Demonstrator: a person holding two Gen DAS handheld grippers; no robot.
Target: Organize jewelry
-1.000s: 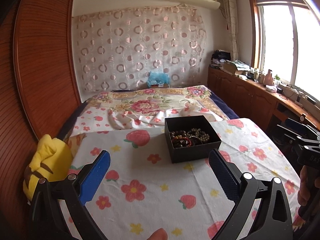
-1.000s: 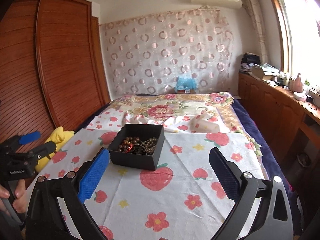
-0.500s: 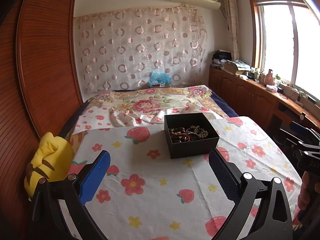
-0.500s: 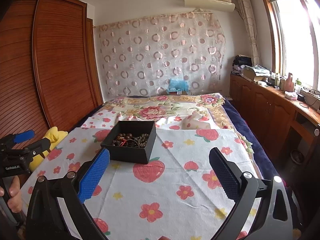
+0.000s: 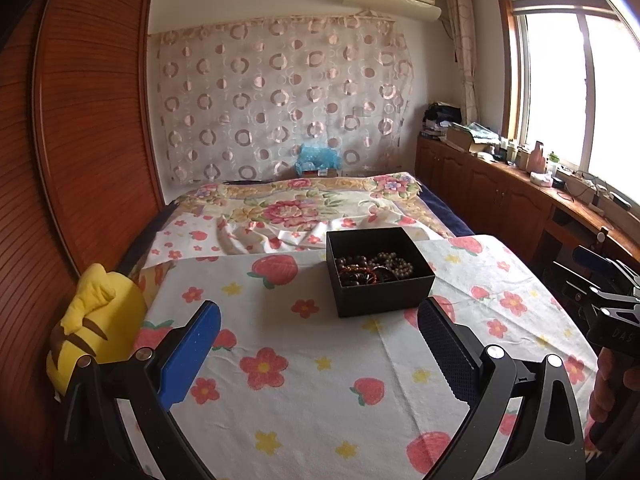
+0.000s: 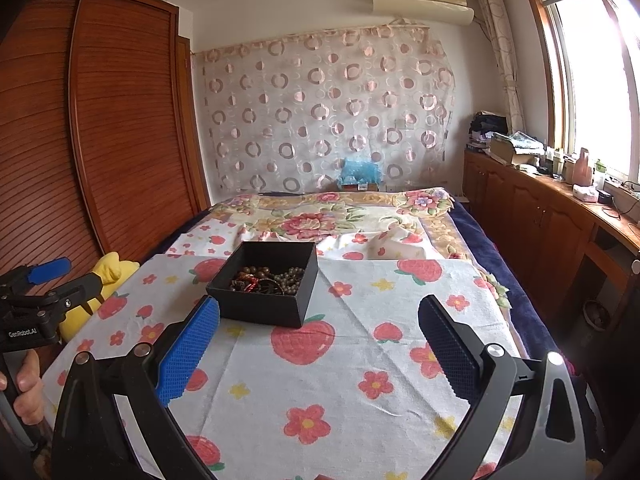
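Bedroom walls are seen behind a bed (image 5: 304, 216) covered with a floral blanket, and a cloth (image 5: 304, 384) printed with strawberries and flowers is spread over the near surface. On that cloth a black open box (image 5: 380, 294) is set, at about 1 o'clock from the left tool (image 5: 318, 338) and at about 11 o'clock from the right tool (image 6: 318, 338). Inside the box a tangle of bead strings (image 5: 372, 268) is held, brown and grey-green, with a reddish piece among them; single items cannot be told apart. Both tools are held above the cloth, near the box but apart from it, with blue pads (image 5: 190, 354) spread wide and nothing between them. In the right wrist view the left tool is seen at 9 o'clock, gripped by a hand (image 6: 24, 392); in the left wrist view the right tool is seen at 3 o'clock, with a hand (image 5: 614, 384) below it. A yellow plush (image 5: 96, 320) is lodged at the cloth's edge, at 9 o'clock, beside a wooden wardrobe (image 5: 80, 140). A patterned curtain (image 5: 280, 100) is hung on the far wall, and a window (image 5: 576, 92) is placed at 2 o'clock.
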